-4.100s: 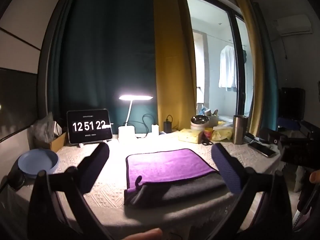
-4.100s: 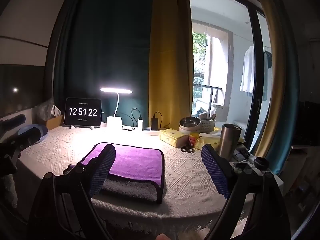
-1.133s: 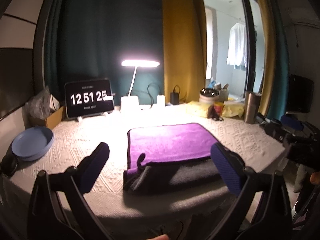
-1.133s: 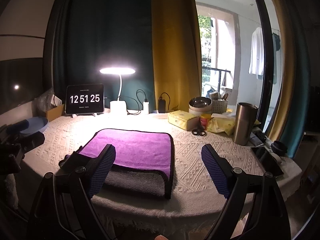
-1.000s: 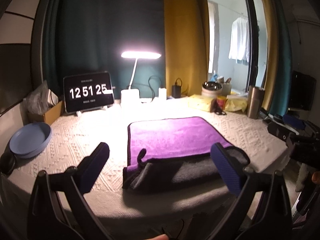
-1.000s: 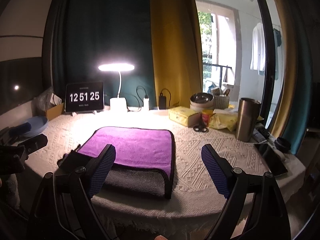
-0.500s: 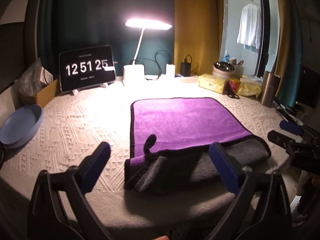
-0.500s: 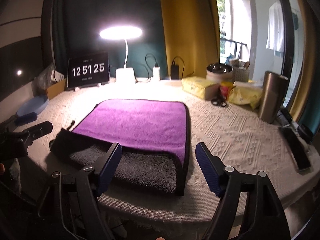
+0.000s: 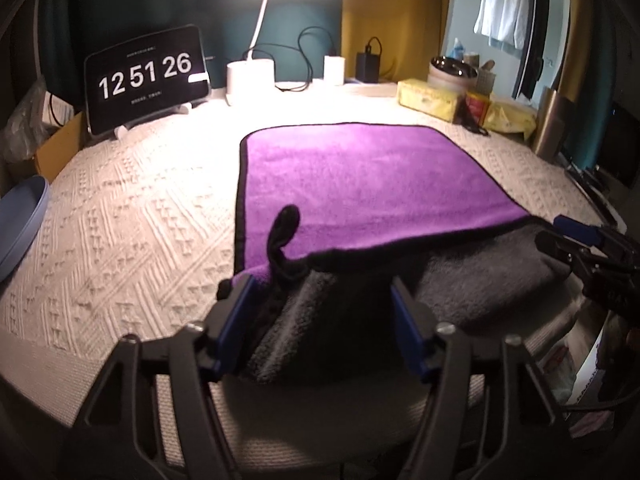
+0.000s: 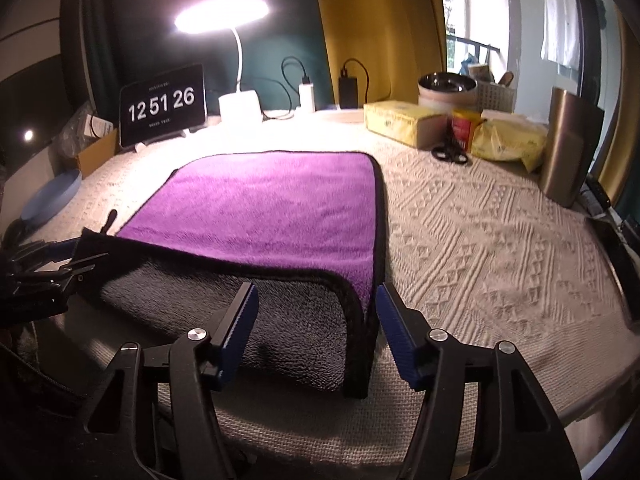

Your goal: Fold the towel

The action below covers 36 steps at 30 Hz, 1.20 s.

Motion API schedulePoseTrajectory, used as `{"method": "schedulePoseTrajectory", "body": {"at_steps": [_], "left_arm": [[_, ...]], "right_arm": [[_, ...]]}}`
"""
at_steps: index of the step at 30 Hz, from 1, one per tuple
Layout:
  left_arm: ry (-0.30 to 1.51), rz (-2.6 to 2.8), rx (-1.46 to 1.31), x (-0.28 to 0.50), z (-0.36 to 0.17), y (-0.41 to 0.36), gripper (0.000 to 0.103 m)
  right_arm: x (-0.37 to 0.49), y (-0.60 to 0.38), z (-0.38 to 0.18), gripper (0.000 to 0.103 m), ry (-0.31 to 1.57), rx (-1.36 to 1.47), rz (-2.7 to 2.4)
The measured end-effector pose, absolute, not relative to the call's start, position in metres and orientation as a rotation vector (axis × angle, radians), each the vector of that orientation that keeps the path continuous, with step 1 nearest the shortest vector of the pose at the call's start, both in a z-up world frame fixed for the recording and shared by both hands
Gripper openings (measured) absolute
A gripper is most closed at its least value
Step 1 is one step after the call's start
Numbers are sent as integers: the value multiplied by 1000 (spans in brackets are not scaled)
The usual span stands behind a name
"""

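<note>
A purple towel with black trim and a grey underside lies folded once on the white textured tablecloth; it also shows in the right wrist view. A black hanging loop sticks up at its near left corner. My left gripper is open, its blue pads either side of the near left grey edge. My right gripper is open, straddling the near right corner. Each gripper also shows from the side in the other's view.
A clock tablet, lit desk lamp, chargers and cables stand at the back. A blue plate sits far left. Yellow boxes, scissors, a bowl and a steel tumbler stand at the right.
Both grippers have moved forward and down to the towel's near edge and have narrowed, though still open. The towel has not moved.
</note>
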<state>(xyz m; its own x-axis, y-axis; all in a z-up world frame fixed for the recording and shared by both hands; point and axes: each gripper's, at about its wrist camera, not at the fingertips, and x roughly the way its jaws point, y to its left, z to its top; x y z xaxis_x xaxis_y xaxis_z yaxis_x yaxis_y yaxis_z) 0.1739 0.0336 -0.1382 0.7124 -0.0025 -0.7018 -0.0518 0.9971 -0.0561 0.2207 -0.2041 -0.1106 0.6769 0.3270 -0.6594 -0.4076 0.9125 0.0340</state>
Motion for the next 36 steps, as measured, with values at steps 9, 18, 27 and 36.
{"method": "schedulePoseTrajectory", "body": {"at_steps": [9, 18, 27, 36], "left_arm": [[800, 0, -19, 176, -143, 20, 33], [747, -19, -31, 168, -129, 19, 15], [678, -27, -55, 161, -102, 23, 13], [627, -35, -66, 166, -80, 25, 13]], "right_arm": [[222, -199, -121, 17, 729, -167, 415], [209, -193, -104, 6, 646, -211, 444], [204, -194, -76, 5, 565, -200, 447], [210, -195, -53, 5, 504, -174, 450]]}}
